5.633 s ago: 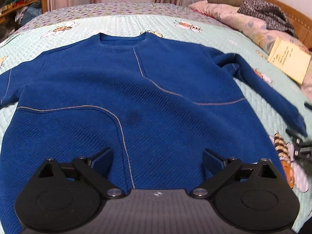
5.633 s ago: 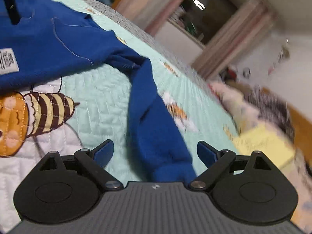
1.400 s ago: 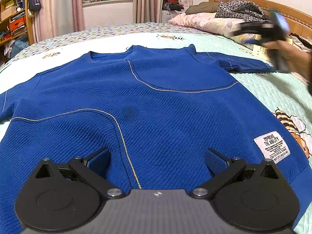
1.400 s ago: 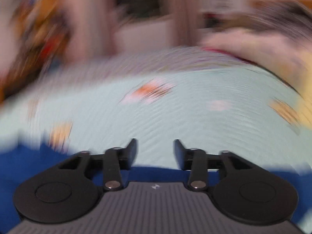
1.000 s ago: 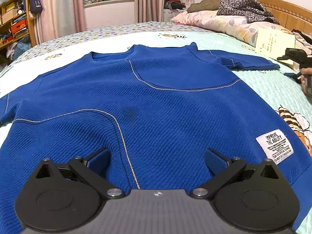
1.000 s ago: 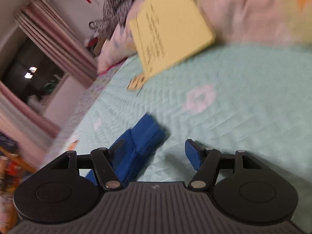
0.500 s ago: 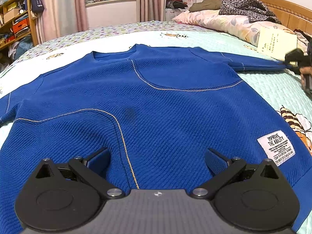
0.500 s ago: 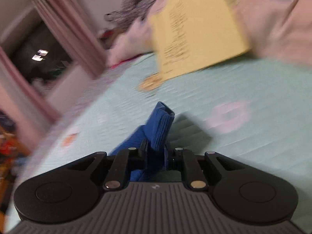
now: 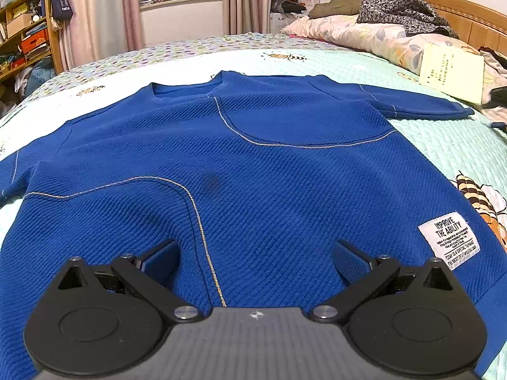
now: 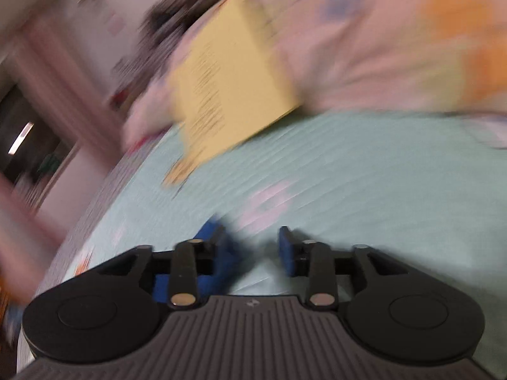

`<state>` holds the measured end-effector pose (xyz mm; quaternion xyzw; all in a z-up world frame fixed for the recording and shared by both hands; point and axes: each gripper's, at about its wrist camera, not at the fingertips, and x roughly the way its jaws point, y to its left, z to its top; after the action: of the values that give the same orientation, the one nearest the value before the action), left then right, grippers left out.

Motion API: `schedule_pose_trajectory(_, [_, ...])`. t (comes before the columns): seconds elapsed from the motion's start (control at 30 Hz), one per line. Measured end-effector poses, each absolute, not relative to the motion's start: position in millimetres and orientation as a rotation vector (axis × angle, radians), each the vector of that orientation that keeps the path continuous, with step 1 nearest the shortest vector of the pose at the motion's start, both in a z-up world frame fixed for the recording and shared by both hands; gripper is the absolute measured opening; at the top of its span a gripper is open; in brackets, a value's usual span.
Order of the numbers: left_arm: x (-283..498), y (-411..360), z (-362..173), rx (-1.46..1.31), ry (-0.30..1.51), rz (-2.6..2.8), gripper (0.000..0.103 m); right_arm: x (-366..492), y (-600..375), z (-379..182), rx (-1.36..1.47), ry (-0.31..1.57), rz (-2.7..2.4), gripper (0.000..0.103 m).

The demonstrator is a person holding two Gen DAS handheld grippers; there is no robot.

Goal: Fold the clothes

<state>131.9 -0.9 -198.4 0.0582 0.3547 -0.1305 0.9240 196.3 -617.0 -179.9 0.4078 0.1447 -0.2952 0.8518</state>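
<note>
My blue sweatshirt (image 9: 253, 171) lies flat, front up, on the quilted bedspread (image 9: 443, 145), neckline away from me. My left gripper (image 9: 253, 256) hovers over its hem with jaws wide apart, nothing between them. My right gripper (image 10: 250, 243) is out by the sleeve cuff (image 10: 221, 253), near the pillows; its jaws are opening, and the cuff sits against the left finger (image 10: 190, 253) rather than pinched, so I read it as let go. That view is badly blurred, so I won't swear to more.

The sleeve (image 9: 421, 104) now stretches straight out from the sweatshirt's shoulder toward the yellow booklet (image 9: 451, 72). To do this well, I think I should clear the cuff cleanly without dragging it, check the sleeve lies without a twist, then take the fold from an edge with both grippers so the body stays smooth.

Writing: the white patch (image 9: 450, 237) near the sweatshirt's hem reads "IMPROVE THE ABILITY"; the smaller lines under it are too fine. The booklet's print is unreadable.
</note>
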Motion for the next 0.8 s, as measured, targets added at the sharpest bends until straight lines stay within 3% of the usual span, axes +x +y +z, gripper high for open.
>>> schedule_pose_trajectory(0.13, [132,-1,-198,0.12,0.732,-0.267,0.103,189,-582,-157,0.806,0.256,-0.504,0.054])
schedule_pose_trajectory(0.2, [133,0,-195,0.114,0.746,-0.264,0.102,212,-538,-146,0.73,0.299,-0.303,0.066])
schedule_pose_trajectory(0.27, [133,3,-190,0.102,0.761,-0.266,0.102,245,-487,-143,0.694,0.375,-0.086,0.071])
schedule_pose_trajectory(0.47, [143,27,-165,0.04,0.779,-0.14,0.102,345,-350,-149,0.561,0.593,0.404,0.071])
schedule_pose_trajectory(0.6, [174,61,-153,-0.088,0.784,-0.012,0.102,394,-317,-180,0.53,0.747,0.475,0.07])
schedule_pose_trajectory(0.7, [203,77,-172,-0.136,0.879,0.095,0.102,400,-344,-198,0.689,0.718,0.372,0.05])
schedule_pose_trajectory(0.8, [197,70,-190,-0.08,0.781,0.136,0.103,380,-351,-182,0.591,0.659,0.191,0.056])
